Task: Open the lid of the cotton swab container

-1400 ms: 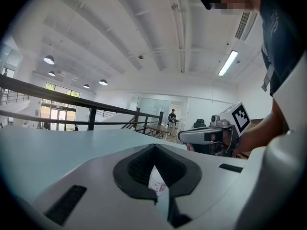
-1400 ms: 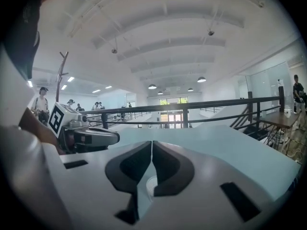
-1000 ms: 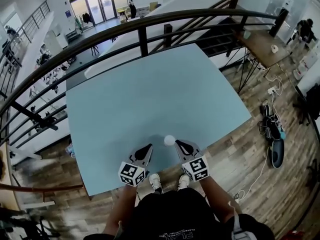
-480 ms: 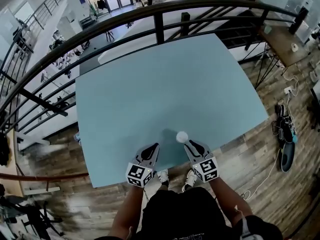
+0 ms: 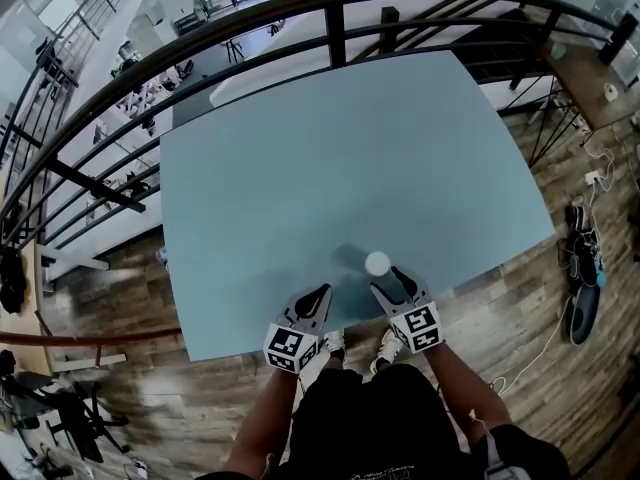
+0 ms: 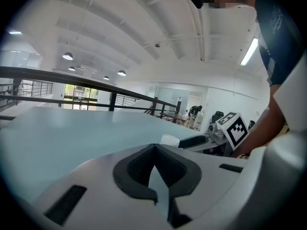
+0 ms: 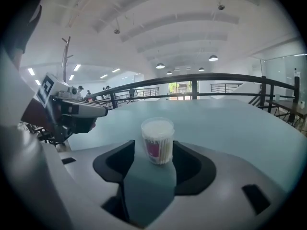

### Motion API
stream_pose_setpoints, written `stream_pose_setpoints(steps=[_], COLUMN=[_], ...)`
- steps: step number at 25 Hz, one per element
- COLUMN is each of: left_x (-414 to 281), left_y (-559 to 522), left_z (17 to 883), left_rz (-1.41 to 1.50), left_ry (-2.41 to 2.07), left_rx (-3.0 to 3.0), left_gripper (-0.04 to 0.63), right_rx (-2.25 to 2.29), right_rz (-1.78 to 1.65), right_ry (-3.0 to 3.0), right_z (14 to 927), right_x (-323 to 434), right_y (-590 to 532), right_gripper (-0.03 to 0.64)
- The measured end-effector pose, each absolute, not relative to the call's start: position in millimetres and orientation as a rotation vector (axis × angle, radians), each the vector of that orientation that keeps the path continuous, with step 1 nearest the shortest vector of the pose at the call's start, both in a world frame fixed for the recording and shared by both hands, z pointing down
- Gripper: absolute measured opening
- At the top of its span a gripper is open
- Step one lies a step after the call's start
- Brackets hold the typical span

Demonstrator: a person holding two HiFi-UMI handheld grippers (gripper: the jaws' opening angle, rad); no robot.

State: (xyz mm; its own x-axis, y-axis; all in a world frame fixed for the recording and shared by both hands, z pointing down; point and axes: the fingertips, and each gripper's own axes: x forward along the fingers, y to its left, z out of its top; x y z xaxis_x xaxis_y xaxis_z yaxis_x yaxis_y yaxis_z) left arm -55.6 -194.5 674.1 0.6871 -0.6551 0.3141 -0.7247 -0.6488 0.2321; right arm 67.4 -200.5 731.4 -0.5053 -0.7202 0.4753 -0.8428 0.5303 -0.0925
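The lid (image 7: 157, 124) still sits on the cotton swab container (image 7: 158, 146), untouched between the right gripper's (image 5: 393, 281) just-opened jaws, while the left gripper (image 5: 320, 295) is clenched empty.

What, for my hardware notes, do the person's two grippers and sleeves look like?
Both the left gripper and right gripper have pale grey shells with black jaw pads, each carrying a white cube printed with black square markers. The person wears a dark top.

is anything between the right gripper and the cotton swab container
Nothing visible. The jaws of the right gripper have just been opening, nothing gripped; the cotton swab container stands just at their tips, in line with the gap.
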Motion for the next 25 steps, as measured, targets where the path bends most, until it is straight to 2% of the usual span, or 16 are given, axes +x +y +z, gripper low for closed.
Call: stream_pose_setpoints(steps=[8, 25], left_x=[-58.1, -46.8], left_y=[-196.4, -187.6], left_z=[686.2, 687.2], left_rz=[0.357, 0.359], left_ry=[-1.084, -1.069], left_rx=[2.547, 2.600], left_gripper=[0.008, 0.008], right_rx=[1.242, 1.317], right_rz=[0.425, 0.481], right_ry=[-2.352, -2.342], right_z=[749.3, 749.3], right_x=[61.2, 53.5], right_y=[-213.7, -222.4], right_gripper=[0.255, 0.255])
